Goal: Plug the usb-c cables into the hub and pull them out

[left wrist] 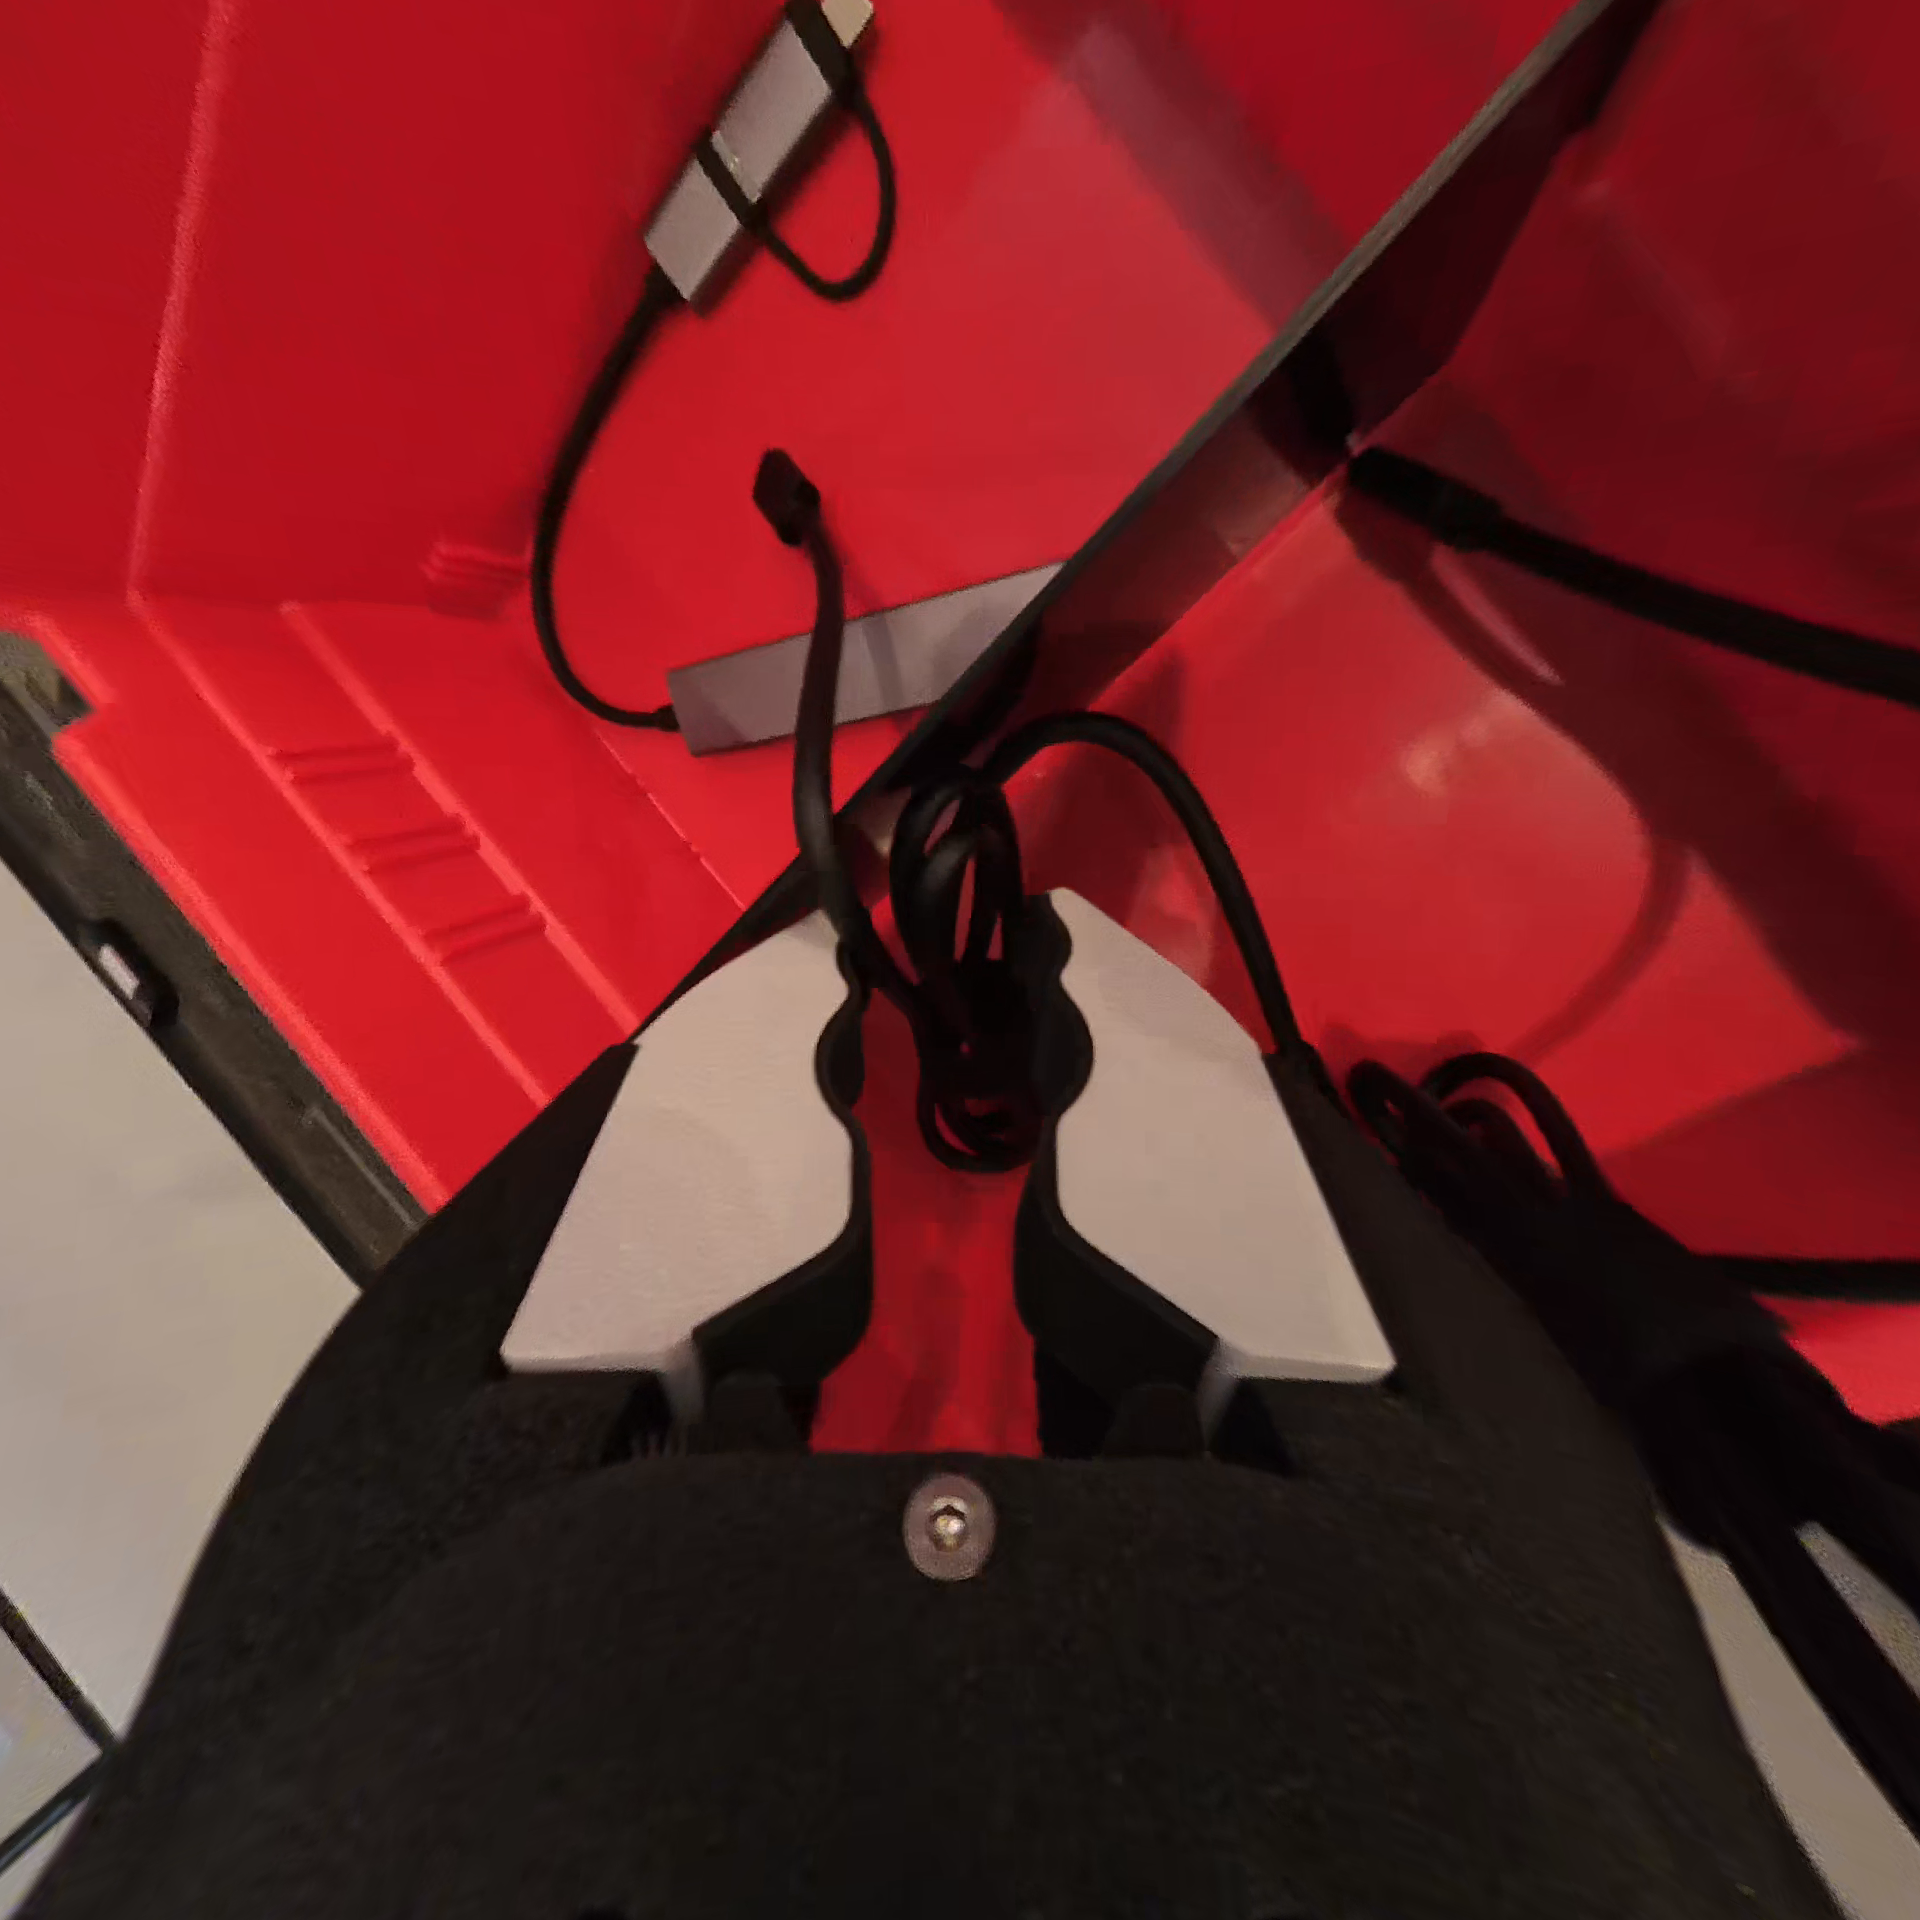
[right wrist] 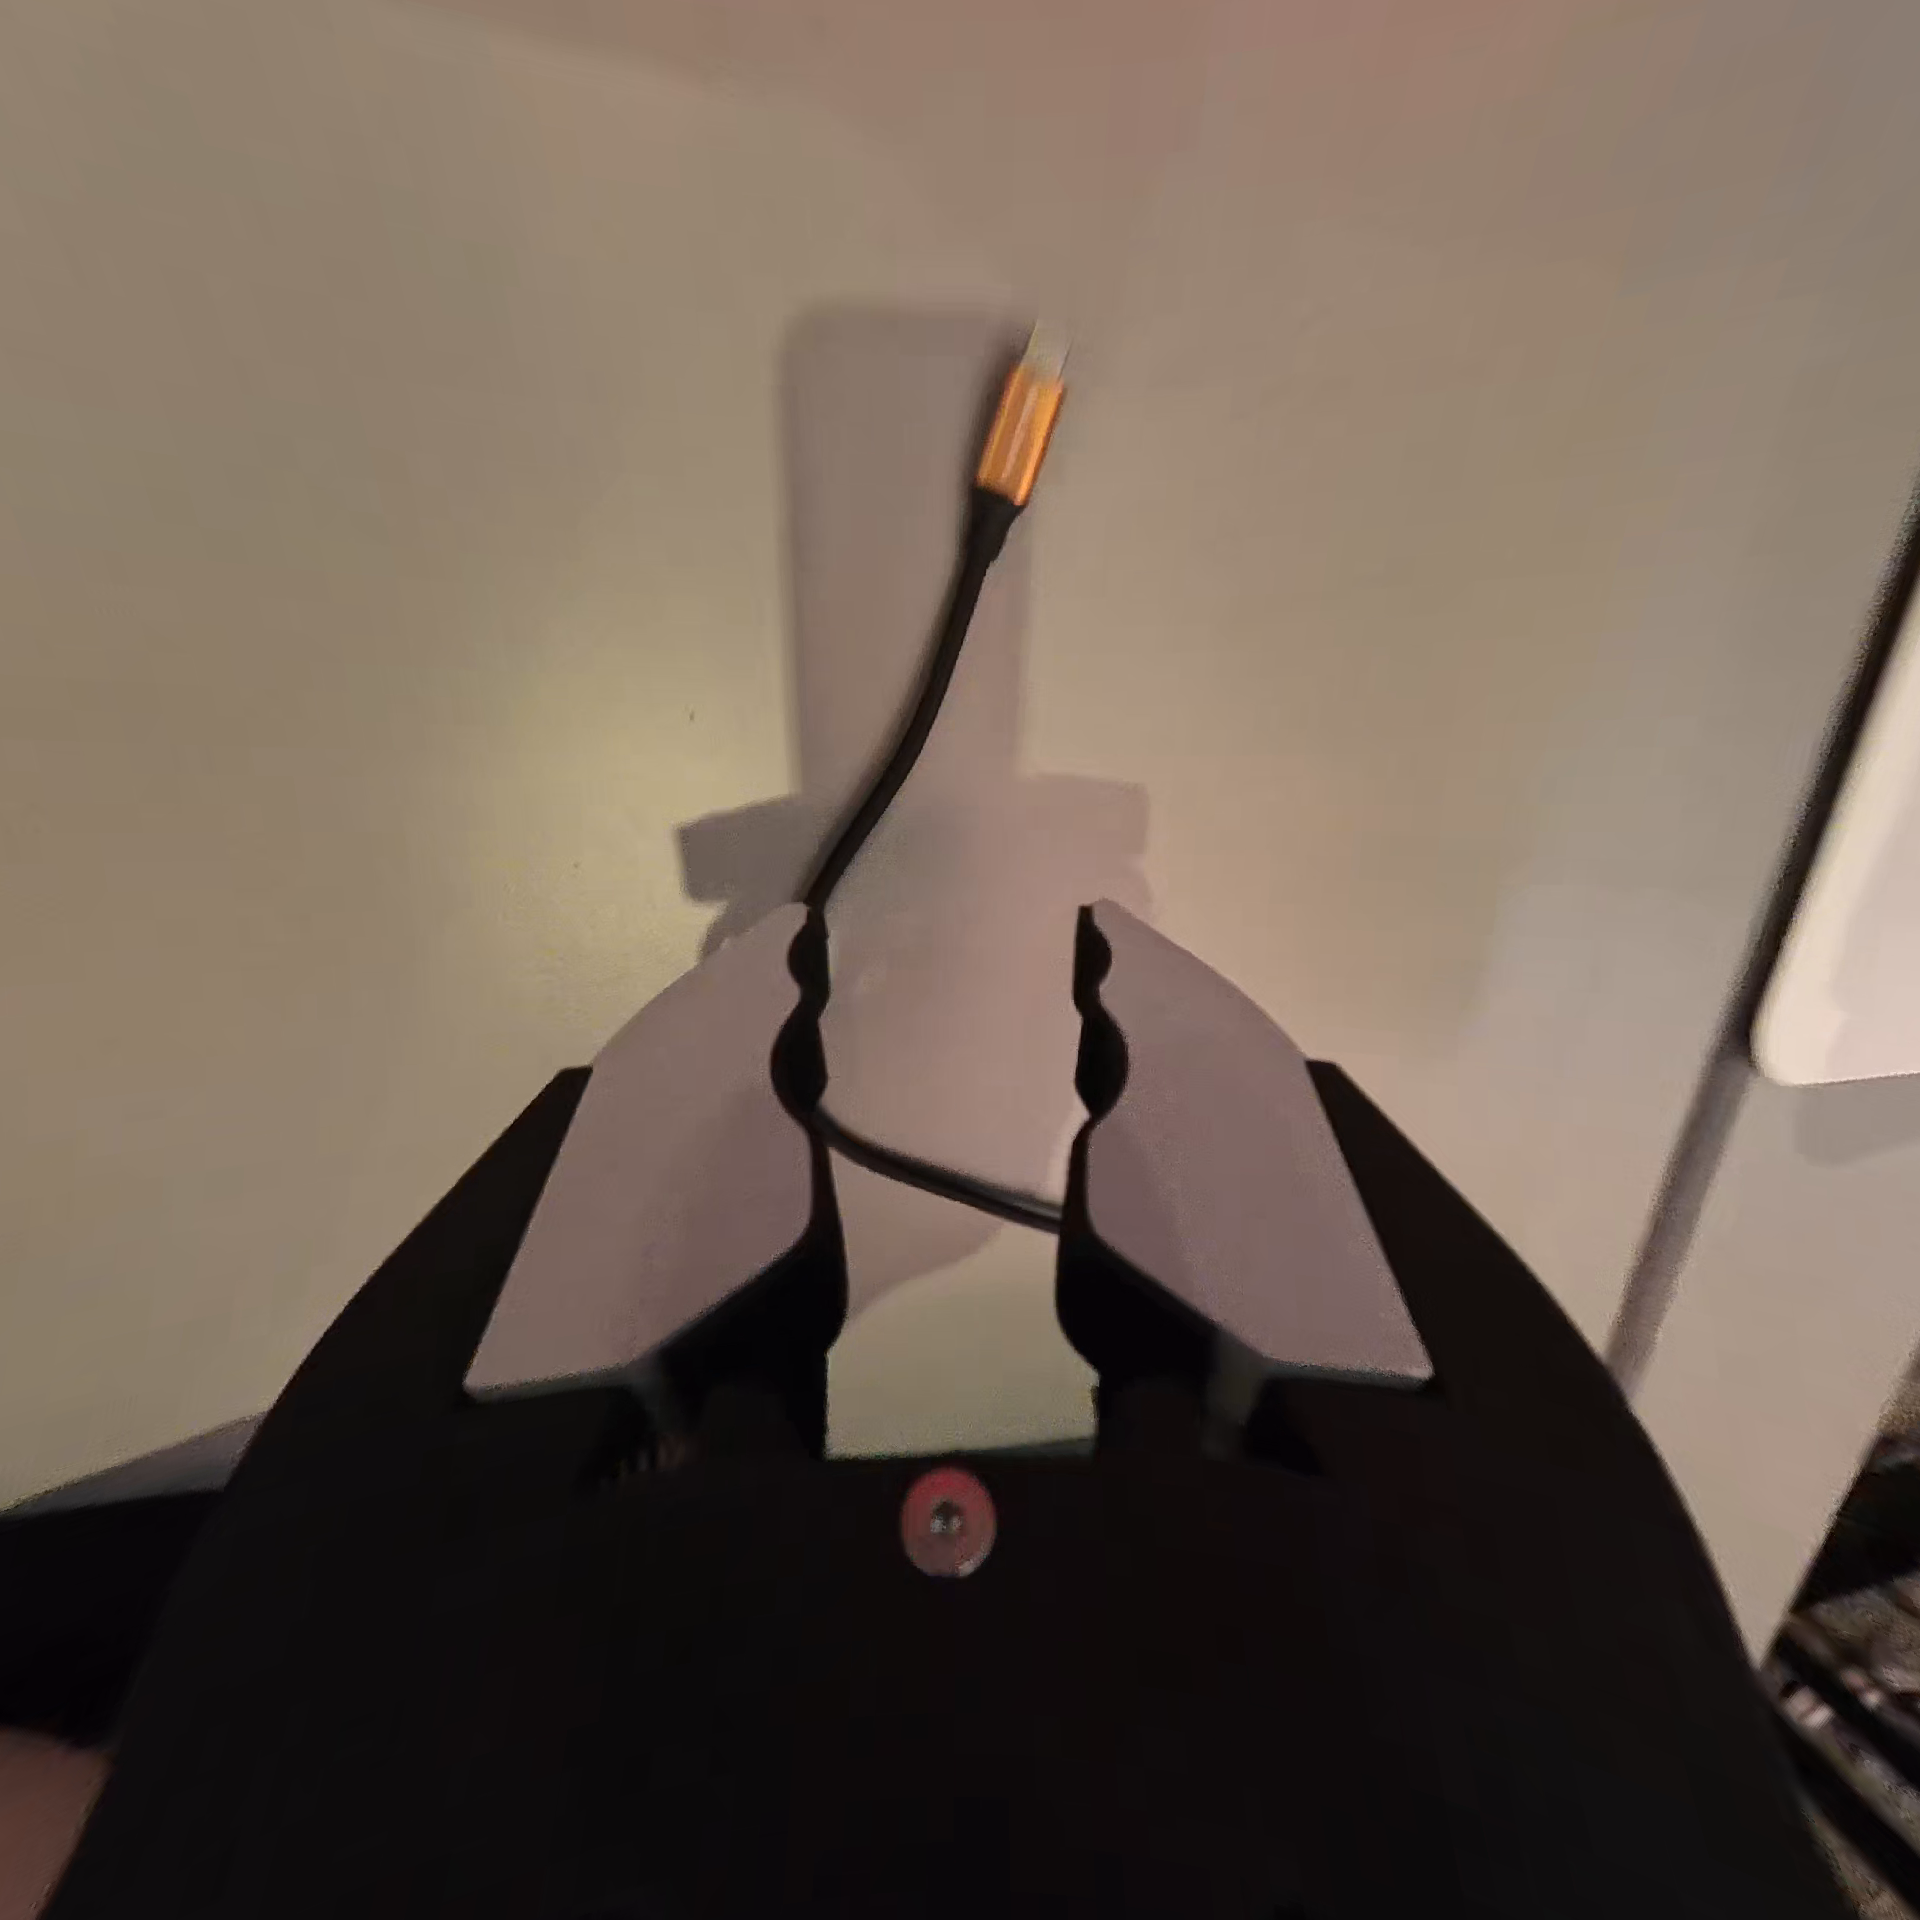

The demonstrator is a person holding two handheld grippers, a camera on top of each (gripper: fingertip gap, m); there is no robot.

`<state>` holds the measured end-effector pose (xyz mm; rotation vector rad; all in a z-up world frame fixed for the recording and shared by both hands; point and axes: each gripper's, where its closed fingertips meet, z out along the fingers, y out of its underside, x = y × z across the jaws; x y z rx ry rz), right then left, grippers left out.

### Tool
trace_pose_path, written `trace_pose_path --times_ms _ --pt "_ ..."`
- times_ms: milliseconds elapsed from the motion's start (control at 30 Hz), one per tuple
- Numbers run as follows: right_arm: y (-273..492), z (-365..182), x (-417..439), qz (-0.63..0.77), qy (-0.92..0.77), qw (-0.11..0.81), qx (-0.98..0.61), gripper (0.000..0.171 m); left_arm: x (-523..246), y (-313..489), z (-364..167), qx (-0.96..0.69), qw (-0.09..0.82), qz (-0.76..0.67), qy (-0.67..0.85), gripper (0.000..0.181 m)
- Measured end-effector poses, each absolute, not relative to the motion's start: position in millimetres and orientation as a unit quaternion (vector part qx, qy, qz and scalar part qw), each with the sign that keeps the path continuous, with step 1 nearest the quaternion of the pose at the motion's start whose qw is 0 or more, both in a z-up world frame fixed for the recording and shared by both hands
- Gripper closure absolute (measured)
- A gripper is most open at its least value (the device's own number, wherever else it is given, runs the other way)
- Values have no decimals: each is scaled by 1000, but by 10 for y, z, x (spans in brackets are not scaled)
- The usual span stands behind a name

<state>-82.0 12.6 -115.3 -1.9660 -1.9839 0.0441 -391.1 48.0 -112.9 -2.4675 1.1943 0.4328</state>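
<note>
In the left wrist view my left gripper (left wrist: 948, 935) is shut on a coiled black cable bundle (left wrist: 966, 1039) above a red bin (left wrist: 364, 416). One end of the bundle rises past the left finger to a black USB-C plug (left wrist: 784, 499). A grey hub (left wrist: 894, 665) lies on the bin floor below it, partly hidden by a dark divider (left wrist: 1247, 416). A second grey hub (left wrist: 748, 177) lies farther back. In the right wrist view my right gripper (right wrist: 945, 914) is open. A thin black cable with an orange plug (right wrist: 1023, 436) runs along its left finger over a white table (right wrist: 416, 520).
The divider splits the bin into two compartments. More black cables (left wrist: 1507, 1174) and a thick braided cable (left wrist: 1610, 582) lie in the right one. The bin's dark rim (left wrist: 208, 987) borders a white tabletop (left wrist: 156, 1247). A white object (right wrist: 1849, 935) sits at the right edge. One gripper's finger ends stand about 30 centimeters off the other's. The black USB-C plug (left wrist: 784, 499) is about 9 centimeters from my left fingertips and 30 centimeters from my right.
</note>
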Motion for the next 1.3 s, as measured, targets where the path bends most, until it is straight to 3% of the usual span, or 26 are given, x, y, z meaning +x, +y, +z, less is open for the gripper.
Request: trace_pose_path --times_ms 167,333,533,667,933,1100,1200,1300 --pt "169 -709 -911 35 -702 276 -656 130 -3822 434 -1024 -860 200 121 454 166" --pt "189 -512 -857 38 -696 310 -647 135 -3713 119 -630 -795 239 90 551 168" --pt "233 -583 -789 33 -695 297 -654 137 -3784 -183 -548 -715 224 95 656 168" --pt "281 -688 -736 19 -695 279 -663 137 -3748 -304 -390 -700 265 55 661 169" --pt "326 -838 -718 15 -694 256 -672 139 -3852 -235 -626 -718 191 26 669 167" --pt "345 -917 -711 11 -695 244 -676 139 -3685 -33 -949 -738 114 17 665 157" --pt "355 -922 -705 14 -693 245 -678 139 -3685 19 -1080 -772 85 -4 630 131" --pt "385 -907 -694 18 -688 251 -680 139 -3773 67 -935 -800 138 -32 582 122"
